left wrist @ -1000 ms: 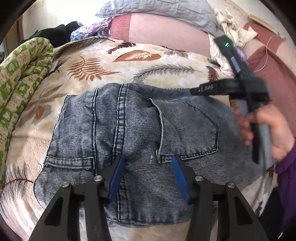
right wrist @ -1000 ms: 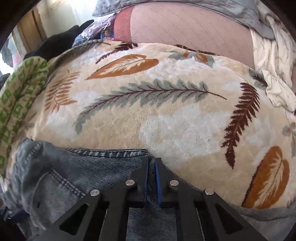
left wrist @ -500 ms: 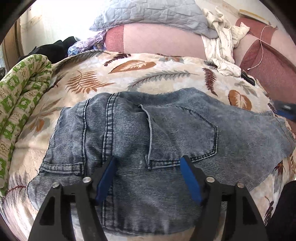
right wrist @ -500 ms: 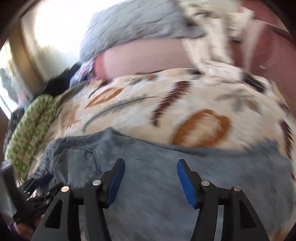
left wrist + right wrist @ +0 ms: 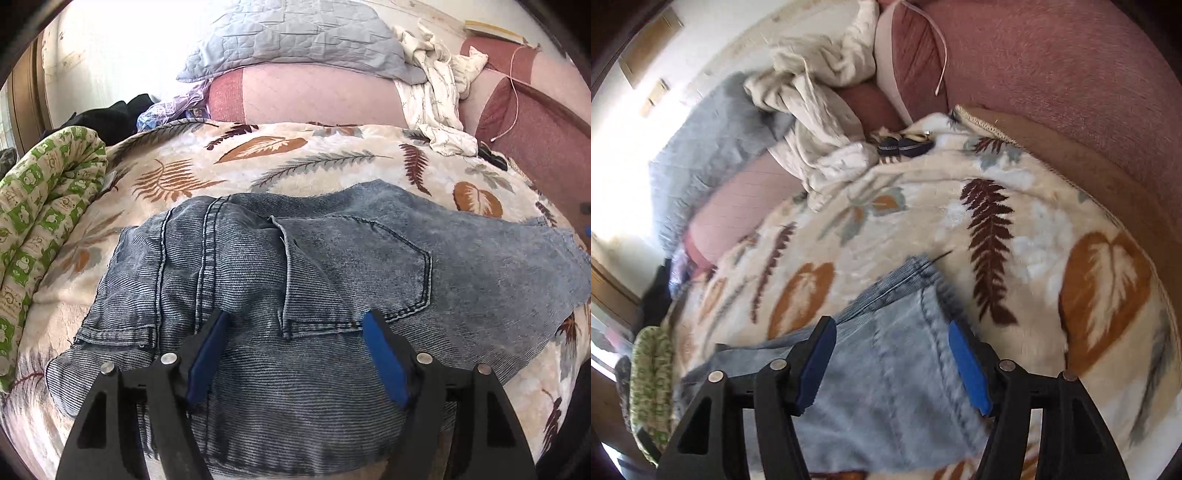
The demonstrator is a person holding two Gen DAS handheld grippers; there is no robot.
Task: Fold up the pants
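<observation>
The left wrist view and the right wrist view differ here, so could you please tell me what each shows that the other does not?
Only the left wrist view shows the jeans' back pocket and the open left gripper above it. Only the right wrist view shows the open right gripper over a pale denim end, and a dark small item near the sofa cushion. Both show the jeans, leaf-print blanket, green patterned bedding and grey pillow.

Left gripper [image 5: 295,349] and right gripper [image 5: 892,354]: black skeletal finger arms with triangular cut-outs, silver pivot screws (two per arm), blue pads [image 5: 207,363] inside.
</observation>
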